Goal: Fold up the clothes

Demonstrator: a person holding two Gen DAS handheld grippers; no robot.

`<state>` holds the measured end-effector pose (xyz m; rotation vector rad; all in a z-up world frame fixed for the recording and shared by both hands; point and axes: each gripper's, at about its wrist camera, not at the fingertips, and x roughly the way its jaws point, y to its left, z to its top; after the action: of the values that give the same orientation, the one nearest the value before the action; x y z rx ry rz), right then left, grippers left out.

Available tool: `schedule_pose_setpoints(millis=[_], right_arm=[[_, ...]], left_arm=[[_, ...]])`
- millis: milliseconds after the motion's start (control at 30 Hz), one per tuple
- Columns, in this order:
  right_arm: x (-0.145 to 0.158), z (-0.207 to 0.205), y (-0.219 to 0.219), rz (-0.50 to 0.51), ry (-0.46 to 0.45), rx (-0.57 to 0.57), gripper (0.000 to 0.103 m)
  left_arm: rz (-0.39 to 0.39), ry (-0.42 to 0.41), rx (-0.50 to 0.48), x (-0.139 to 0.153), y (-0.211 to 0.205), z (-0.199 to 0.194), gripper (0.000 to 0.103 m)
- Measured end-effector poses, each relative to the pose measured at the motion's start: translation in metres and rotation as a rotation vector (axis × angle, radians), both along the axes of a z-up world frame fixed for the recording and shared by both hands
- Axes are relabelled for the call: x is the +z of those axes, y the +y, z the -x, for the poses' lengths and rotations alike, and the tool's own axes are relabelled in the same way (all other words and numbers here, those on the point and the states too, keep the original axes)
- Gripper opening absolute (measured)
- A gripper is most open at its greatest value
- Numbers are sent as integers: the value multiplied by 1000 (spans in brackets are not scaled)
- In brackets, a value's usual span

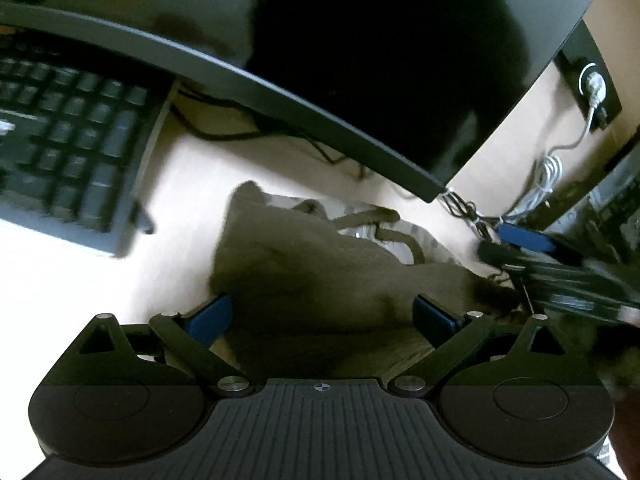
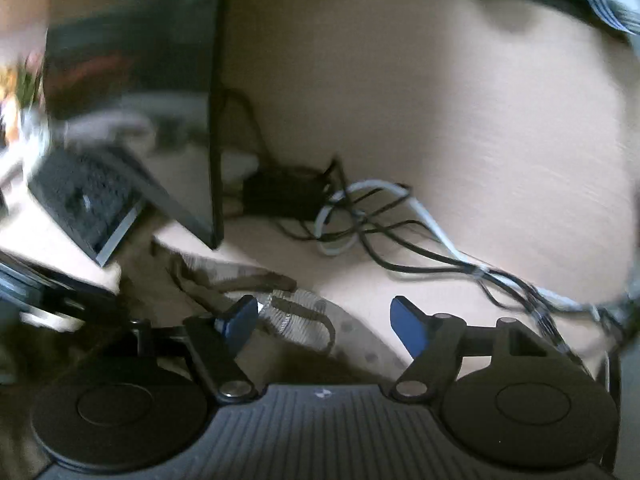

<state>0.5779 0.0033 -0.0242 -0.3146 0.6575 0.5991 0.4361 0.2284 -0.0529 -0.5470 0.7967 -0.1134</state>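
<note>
I'm at the approach: my left gripper [image 1: 322, 312] and right gripper [image 2: 324, 320] are both spread, grasping nothing. The khaki garment [image 1: 304, 264] lies crumpled at lower centre of the desk [image 1: 188, 176]. Next I need an edge to pinch.

A crumpled olive-brown garment [image 1: 304, 256] lies heaped on a pale wooden desk [image 1: 176, 184]. Its drawstring cords [image 1: 384, 220] trail loose over a lighter patterned inner waistband [image 2: 288, 312].

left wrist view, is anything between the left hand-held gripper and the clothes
Nothing visible. The left hand-held gripper is open right over the tan garment, its blue pads either side of the cloth. Keyboard and monitor sit beyond.
</note>
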Motion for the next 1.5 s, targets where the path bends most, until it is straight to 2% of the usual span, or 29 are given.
schedule_pose_setpoints(millis=[167,233,267,300,333,367,467,567,700,767,867,933,1033,1067,1100,1167,1200,1233,1300,1333,1500], right_arm=[[-46,-42,21,29,128,-6,73],[-57,-48,17,1,171,2,72],[-59,-50,14,-18,185,6,64],[-59,-51,11,-36,193,9,31],[-55,-46,9,-44,185,15,10],[-49,-35,8,-42,161,24,5],[-26,2,3,-44,89,58,5],[15,61,-10,-89,35,108,5],[50,139,-27,-108,27,126,5],[51,173,-31,-89,59,127,5],[25,218,-35,-8,121,110,5],[9,239,-36,45,142,96,5],[6,258,-43,56,155,58,8],[13,260,-51,27,149,39,18],[20,262,-59,-2,143,19,35],[35,267,-75,-61,131,-21,56],[43,269,-82,-90,125,-41,61],[50,270,-91,-123,120,-70,63],[60,262,-107,-191,114,-154,77],[59,254,-112,-212,117,-194,78],[31,210,-118,-272,184,-337,79]], left_arm=[[26,-28,42,16,17,36,101],[39,-21,69,17,25,49,102],[49,-17,85,17,30,55,102],[62,-14,100,16,34,61,102],[74,-9,112,14,38,65,102],[84,-2,122,12,41,68,102],[111,15,141,5,53,79,102],[176,-1,137,6,66,89,102],[226,-41,121,16,78,94,102],[234,-75,102,26,82,94,102],[229,-116,56,43,81,91,103],[222,-129,18,51,76,89,103],[152,-76,-90,49,56,85,103],[117,-52,-126,47,48,84,103],[77,-24,-157,42,41,84,103],[28,24,-207,33,31,87,103],[22,38,-227,29,30,90,103],[57,37,-248,26,30,94,103],[148,30,-275,21,30,99,103],[202,26,-281,19,31,100,103],[209,82,-180,1,27,74,101]])
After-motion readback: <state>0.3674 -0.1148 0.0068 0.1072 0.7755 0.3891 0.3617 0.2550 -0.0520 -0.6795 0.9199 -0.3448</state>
